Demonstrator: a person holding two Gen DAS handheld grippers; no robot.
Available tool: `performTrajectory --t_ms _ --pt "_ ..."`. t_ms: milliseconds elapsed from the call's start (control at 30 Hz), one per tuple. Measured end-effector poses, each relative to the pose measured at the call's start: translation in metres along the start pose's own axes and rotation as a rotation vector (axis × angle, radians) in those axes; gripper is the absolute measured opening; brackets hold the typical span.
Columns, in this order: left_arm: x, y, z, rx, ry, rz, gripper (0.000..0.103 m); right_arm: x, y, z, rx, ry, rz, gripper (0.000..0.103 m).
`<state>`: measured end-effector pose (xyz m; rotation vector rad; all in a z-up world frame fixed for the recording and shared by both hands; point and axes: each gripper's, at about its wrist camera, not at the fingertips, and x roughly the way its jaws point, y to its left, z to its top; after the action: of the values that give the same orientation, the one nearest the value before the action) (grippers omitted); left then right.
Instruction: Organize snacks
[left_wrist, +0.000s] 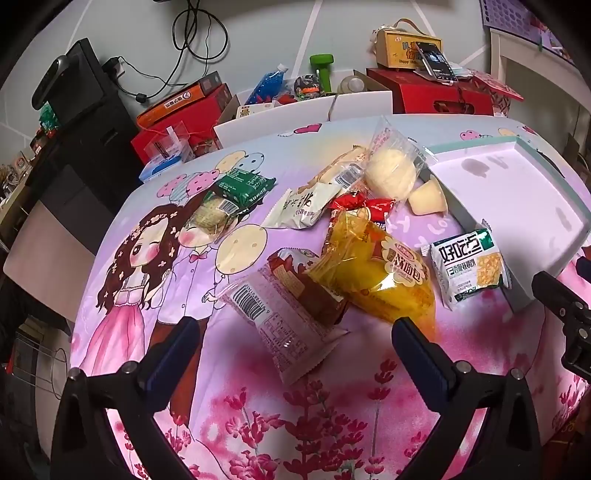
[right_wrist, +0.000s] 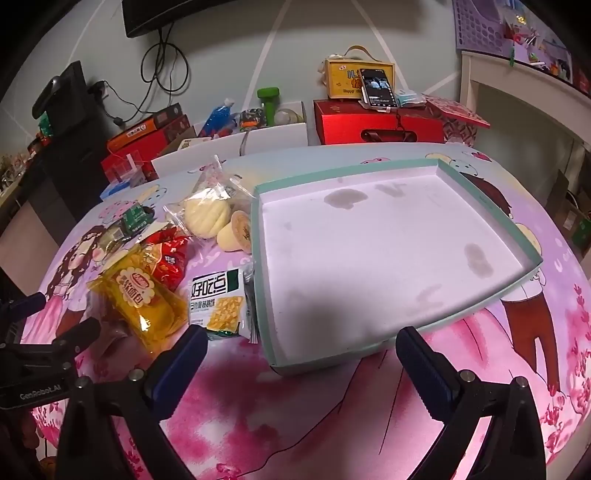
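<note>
Several wrapped snacks lie on a pink cartoon-print cloth. My left gripper (left_wrist: 295, 332) is open and empty, just in front of a pink-and-brown cake pack (left_wrist: 284, 314) and a yellow bread bag (left_wrist: 373, 273). A white-and-green cracker pack (left_wrist: 469, 264) leans by the shallow teal-rimmed box (left_wrist: 517, 206). My right gripper (right_wrist: 301, 341) is open and empty at the near rim of that box (right_wrist: 369, 350), whose white floor holds no snacks. The cracker pack (right_wrist: 218, 302) and yellow bag (right_wrist: 140, 299) lie left of the box.
Further back lie a round bun in clear wrap (left_wrist: 391, 173), a jelly cup (left_wrist: 428, 199), a red pack (left_wrist: 354, 203), a white pack (left_wrist: 303, 206) and a green pack (left_wrist: 243, 186). Red gift boxes (right_wrist: 376, 122), white bins and a phone (right_wrist: 378, 88) crowd behind the table.
</note>
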<state>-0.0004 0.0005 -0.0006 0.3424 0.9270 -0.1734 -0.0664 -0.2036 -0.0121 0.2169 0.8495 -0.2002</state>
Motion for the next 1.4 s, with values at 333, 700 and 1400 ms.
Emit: performTrajectory --t_ms 333,700,1400 --pt "0.000 0.000 0.000 0.000 0.000 0.000 0.103 0.000 0.001 0.000 0.001 -0.001 0.000 0.103" --pt "0.000 0.000 0.000 -0.001 0.000 0.000 0.103 0.000 0.001 0.000 0.000 -0.001 0.000 0.103" --pt "0.000 0.019 0.000 -0.112 -0.040 -0.035 0.103 0.000 0.002 0.000 -0.004 -0.006 -0.014 0.103"
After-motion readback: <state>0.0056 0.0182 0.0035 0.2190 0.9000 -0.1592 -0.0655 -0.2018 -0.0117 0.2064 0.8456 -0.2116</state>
